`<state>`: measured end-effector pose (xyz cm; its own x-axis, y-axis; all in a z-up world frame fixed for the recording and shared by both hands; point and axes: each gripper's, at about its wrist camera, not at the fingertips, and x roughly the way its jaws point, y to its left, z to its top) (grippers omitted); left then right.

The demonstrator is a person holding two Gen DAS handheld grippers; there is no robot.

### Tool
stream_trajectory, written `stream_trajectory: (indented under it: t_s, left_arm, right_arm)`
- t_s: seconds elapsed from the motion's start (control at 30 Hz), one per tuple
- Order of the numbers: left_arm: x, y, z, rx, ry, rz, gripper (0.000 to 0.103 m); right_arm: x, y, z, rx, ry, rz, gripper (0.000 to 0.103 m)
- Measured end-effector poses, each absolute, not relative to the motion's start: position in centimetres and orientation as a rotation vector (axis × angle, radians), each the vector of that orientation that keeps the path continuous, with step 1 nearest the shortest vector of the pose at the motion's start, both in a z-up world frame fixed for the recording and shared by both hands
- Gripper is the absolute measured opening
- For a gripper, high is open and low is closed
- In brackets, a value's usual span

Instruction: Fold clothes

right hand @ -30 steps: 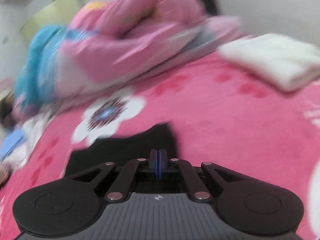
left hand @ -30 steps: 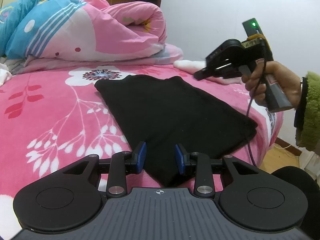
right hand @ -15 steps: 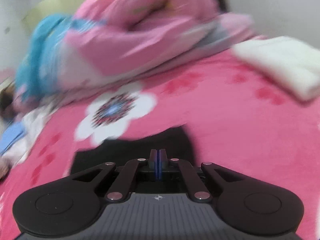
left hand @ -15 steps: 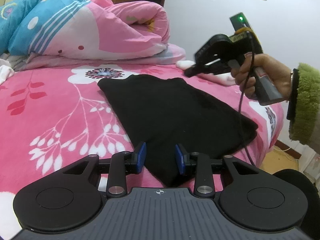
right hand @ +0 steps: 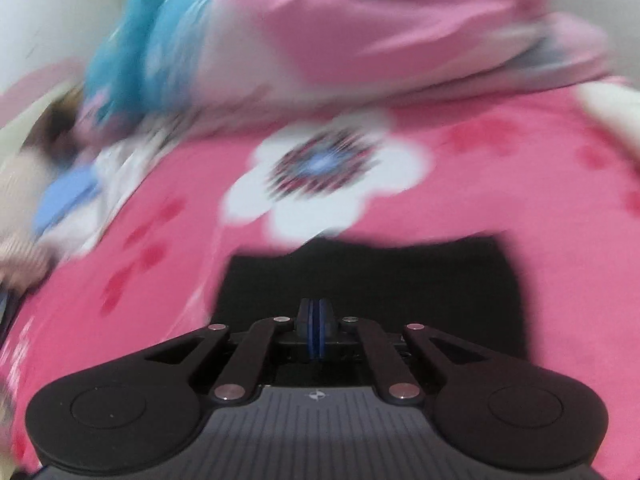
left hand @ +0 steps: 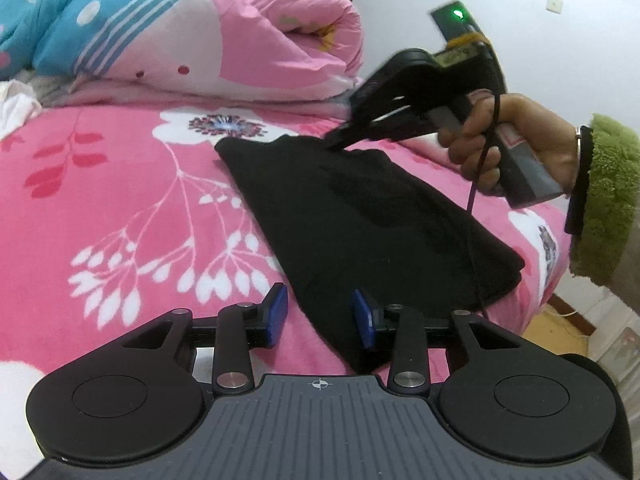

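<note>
A black garment (left hand: 360,220), folded into a long rectangle, lies flat on the pink flowered bedspread (left hand: 120,200). My left gripper (left hand: 320,316) hovers at its near corner. Its jaws are opening; the cloth's edge shows between the blue pads, which do not press on it. A hand (left hand: 500,140) in a green fuzzy sleeve holds my right gripper (left hand: 334,145), tip down at the garment's far end. In the blurred right wrist view, the right gripper (right hand: 316,334) is shut with nothing seen between its pads, above the black garment (right hand: 368,276).
A rolled pink and blue quilt (left hand: 200,40) lies along the back of the bed. White cloth (right hand: 612,108) sits at the far right, and more white fabric (left hand: 16,108) at the left edge. The bed's edge drops to the floor (left hand: 560,320) on the right.
The right gripper has swung left and down, from beside the bed's right side to over the garment's far end. The left gripper has stayed put, its pads slightly wider apart.
</note>
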<state>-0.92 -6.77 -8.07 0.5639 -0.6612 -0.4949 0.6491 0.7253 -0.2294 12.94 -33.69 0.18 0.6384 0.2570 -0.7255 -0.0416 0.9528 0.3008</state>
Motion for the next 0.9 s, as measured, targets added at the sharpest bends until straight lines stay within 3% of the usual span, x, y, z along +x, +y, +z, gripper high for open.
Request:
stream_trajectory:
  t_s: [0.2,0.4,0.47,0.5,0.6,0.9]
  left_arm:
    - [-1.6,-7.1,-8.2,0.016,0.57,-0.761,0.037]
    - [-1.0,-6.5,-7.9,-0.009,0.612,-0.772,0.038]
    - [-0.9,-6.4,-8.0,-0.018,0.624,-0.771,0.038]
    - [-0.9,-6.4,-8.0,-0.022,0.629,-0.77,0.038]
    - [-1.1,-6.6,-8.1,-0.009,0.62,-0.764,0.038]
    - [-1.6,-6.8,-8.3,0.025,0.594,-0.757,0.038]
  right_arm:
    - [19.0,-32.9,-2.5,0.346,0.863,0.063,0.0]
    - [16.8,-31.2,1.0,0.266,0.805,0.177,0.003]
    - [15.5,-29.5,1.2,0.207,0.874,0.376,0.012]
    - [15.0,-28.5,0.8,0.16,0.924,0.477,0.022]
    - [14.9,-25.7,-0.9,-0.039,0.978,0.541,0.023]
    - [22.8,-32.2,-2.9,0.34,0.838,0.191,0.024]
